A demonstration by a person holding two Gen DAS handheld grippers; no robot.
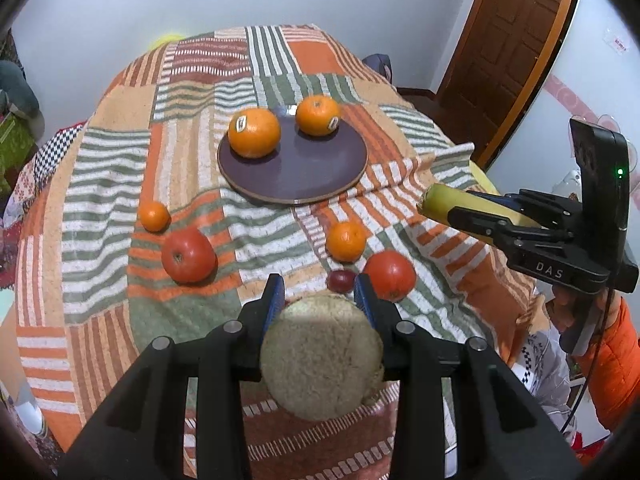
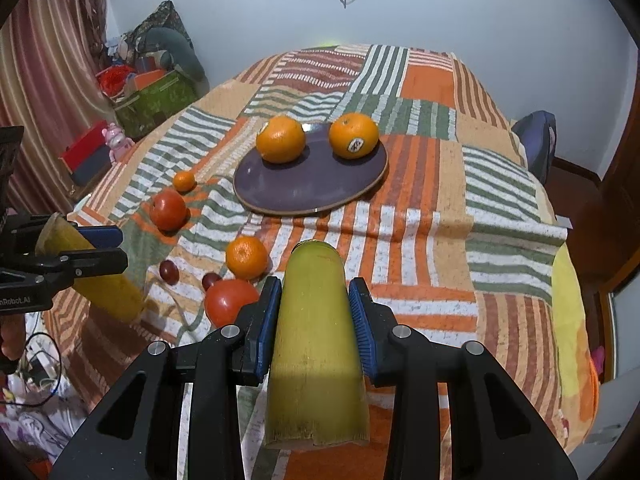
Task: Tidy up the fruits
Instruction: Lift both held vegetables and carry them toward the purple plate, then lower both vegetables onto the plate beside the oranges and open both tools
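A dark purple plate (image 1: 296,172) (image 2: 304,188) holds two large oranges (image 1: 254,132) (image 1: 318,115). On the cloth lie two small oranges (image 1: 155,216) (image 1: 346,241), two red tomatoes (image 1: 188,255) (image 1: 390,275) and small dark red fruits (image 1: 341,280) (image 2: 169,271). My left gripper (image 1: 320,292) is shut on a yellow-green cane piece (image 1: 320,356), held above the table's near edge. My right gripper (image 2: 314,300) is shut on a second cane piece (image 2: 316,344); it also shows in the left wrist view (image 1: 472,216), right of the plate.
A striped patchwork cloth (image 1: 192,160) covers the round table. A wooden door (image 1: 516,40) stands at the right. Boxes and cushions (image 2: 156,92) are piled at the left by a curtain. A chair back (image 2: 536,144) is behind the table.
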